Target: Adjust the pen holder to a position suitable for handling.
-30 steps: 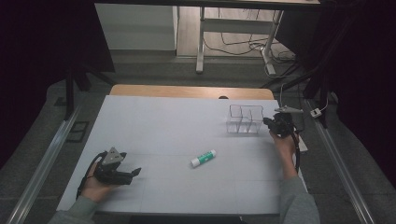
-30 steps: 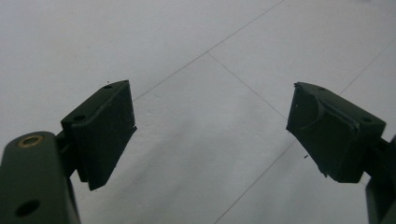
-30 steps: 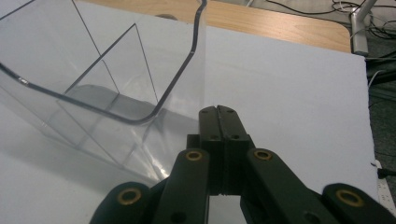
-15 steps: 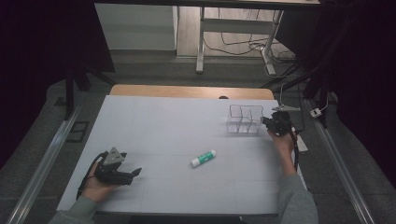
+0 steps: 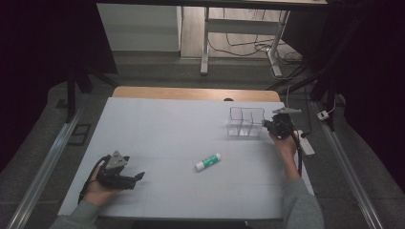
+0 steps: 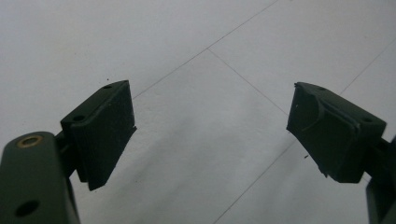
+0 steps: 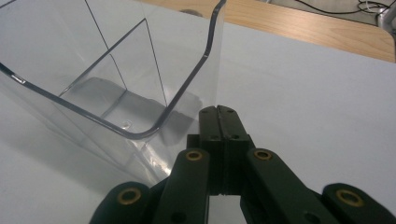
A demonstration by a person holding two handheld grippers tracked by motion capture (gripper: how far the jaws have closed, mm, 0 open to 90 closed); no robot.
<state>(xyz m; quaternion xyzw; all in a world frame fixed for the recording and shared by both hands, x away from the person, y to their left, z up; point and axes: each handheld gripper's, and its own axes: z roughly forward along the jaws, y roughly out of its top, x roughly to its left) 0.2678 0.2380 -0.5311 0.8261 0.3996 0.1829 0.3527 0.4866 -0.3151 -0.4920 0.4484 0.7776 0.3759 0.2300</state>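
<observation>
A clear plastic organizer (image 5: 246, 121) with compartments stands at the right of the white table (image 5: 181, 124). My right gripper (image 5: 268, 125) is at its right side. In the right gripper view its jaws (image 7: 218, 111) are pressed together with the thin side wall of the organizer (image 7: 140, 93) running down between them. A white glue stick with a green label (image 5: 208, 162) lies near the table's middle, apart from both grippers. My left gripper (image 5: 137, 177) rests at the front left, held by a hand. Its jaws (image 6: 212, 126) stand wide apart over bare table, with nothing between them.
A wooden strip (image 5: 196, 93) runs along the table's far edge. A white power strip (image 5: 305, 143) and a cable lie off the right edge, beside my right hand. Metal rails (image 5: 45, 167) flank the table on both sides.
The right gripper and the clear organizer have edged slightly to the left. The left hand has kept still.
</observation>
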